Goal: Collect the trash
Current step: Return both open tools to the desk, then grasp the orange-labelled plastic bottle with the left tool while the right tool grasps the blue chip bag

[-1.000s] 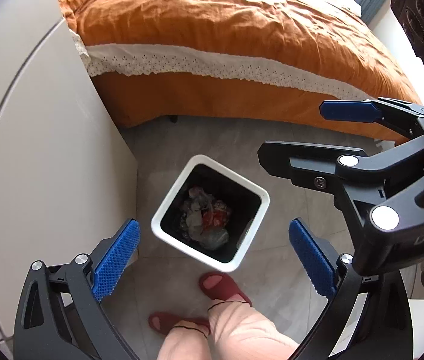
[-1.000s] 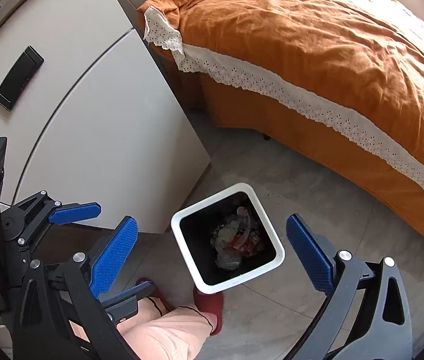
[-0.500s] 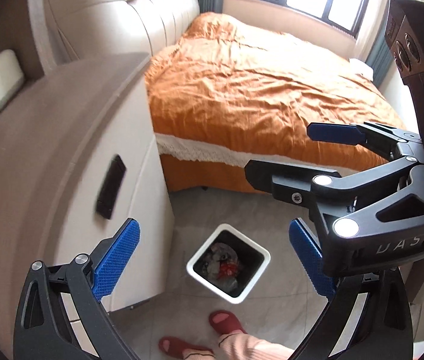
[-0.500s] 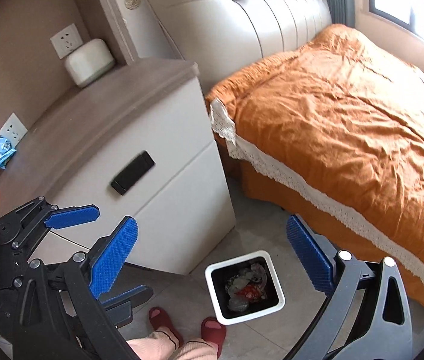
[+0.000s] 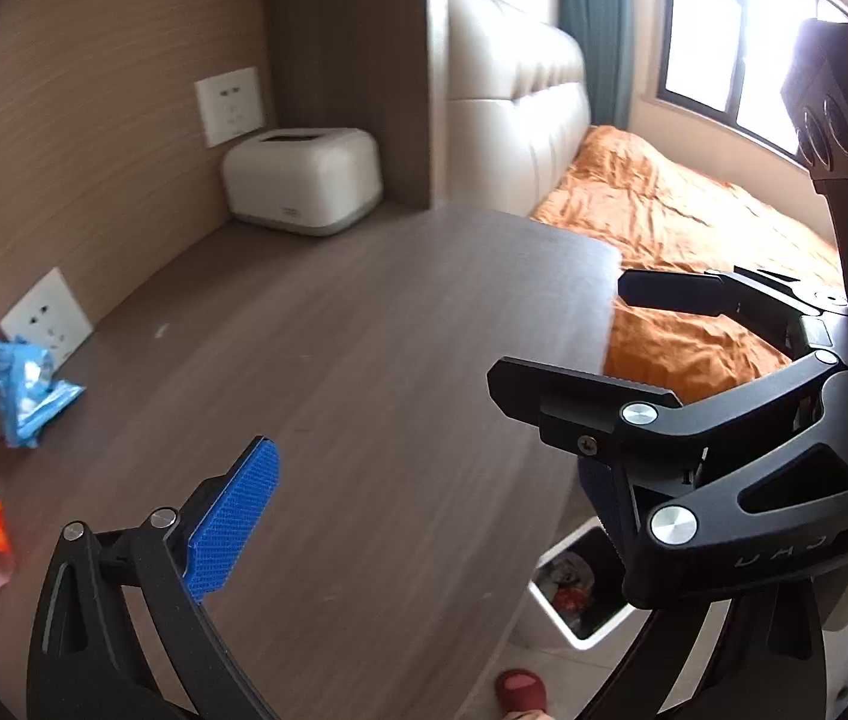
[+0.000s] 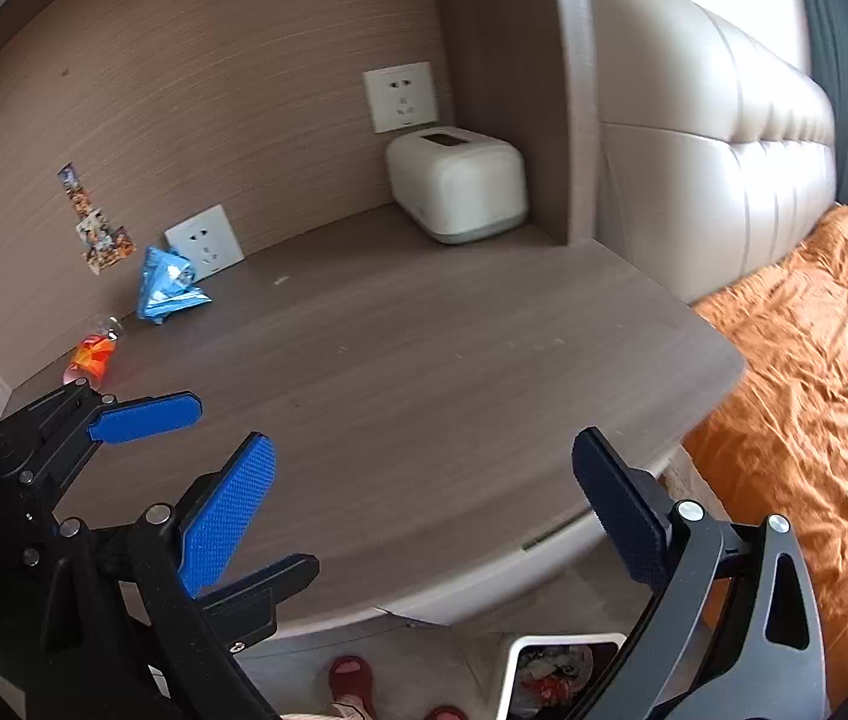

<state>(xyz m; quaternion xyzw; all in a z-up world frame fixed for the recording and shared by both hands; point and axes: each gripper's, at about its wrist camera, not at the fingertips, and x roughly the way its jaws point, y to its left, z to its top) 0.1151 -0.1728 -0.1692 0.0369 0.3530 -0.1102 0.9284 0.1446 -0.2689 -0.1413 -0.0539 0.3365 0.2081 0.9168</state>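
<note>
Left gripper [image 5: 418, 516]: jaws wide apart, nothing between, hanging over the tabletop [image 5: 364, 360].
Right gripper [image 6: 424, 504]: spread wide too, empty.
Blue wrapper [image 6: 167, 285]: at 10 o'clock on the tabletop, against the wall by a socket [image 6: 204, 243].
Small bottle [image 6: 90, 353]: lying just left of the wrapper (orange label).
Bin [image 6: 556, 675]: on the floor at 6 o'clock, trash inside.
Tissue box [image 6: 457, 183]: far corner, 12 o'clock.

Wooden nightstand top [image 6: 424, 372] with blue wrapper [image 6: 167, 285], small bottle [image 6: 91, 351], white box [image 6: 458, 183].
</note>
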